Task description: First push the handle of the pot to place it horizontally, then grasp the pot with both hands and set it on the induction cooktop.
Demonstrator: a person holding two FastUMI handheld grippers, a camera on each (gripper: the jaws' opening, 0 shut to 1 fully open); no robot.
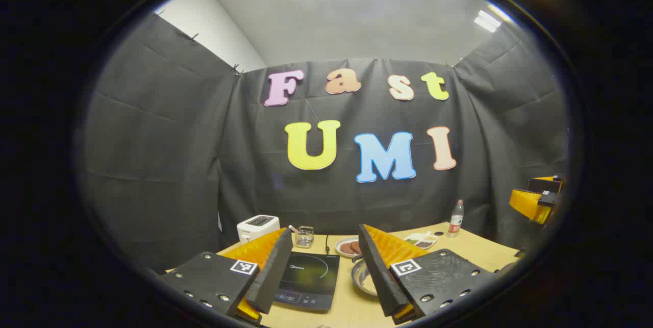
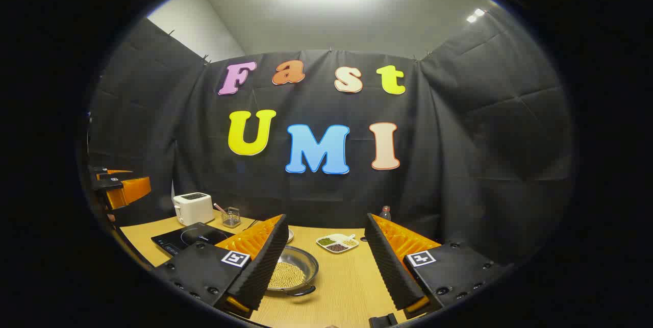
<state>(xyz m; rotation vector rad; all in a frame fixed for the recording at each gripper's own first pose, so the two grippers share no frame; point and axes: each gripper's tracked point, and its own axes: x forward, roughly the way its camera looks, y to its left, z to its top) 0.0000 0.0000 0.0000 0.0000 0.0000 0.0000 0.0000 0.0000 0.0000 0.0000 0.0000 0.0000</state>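
Both grippers hang above the near edge of the wooden table (image 2: 352, 277), jaws spread wide and empty: the left gripper (image 1: 319, 272) looks down over the induction cooktop (image 1: 309, 279), the right gripper (image 2: 326, 267) over the pot (image 2: 293, 271).

The pot, a shallow steel pan holding pale grains, sits on the table just to the right of the cooktop; one loop handle (image 2: 301, 291) shows at its near rim.

The risks, as a judgement: a shove on the handle that lands too high or too hard would likely tip or skid the light pan and scatter the grains; a lift with uneven grip heights would tilt it and spill; swinging it across could knock the small plate (image 1: 348, 247) behind it.

The count: one pot, one cooktop, two grippers. Further back stand one white toaster (image 2: 192, 207), one small glass holder (image 2: 231, 217), one divided dish of beans (image 2: 336, 242) and one drink bottle (image 1: 456, 219), all well apart from the pot
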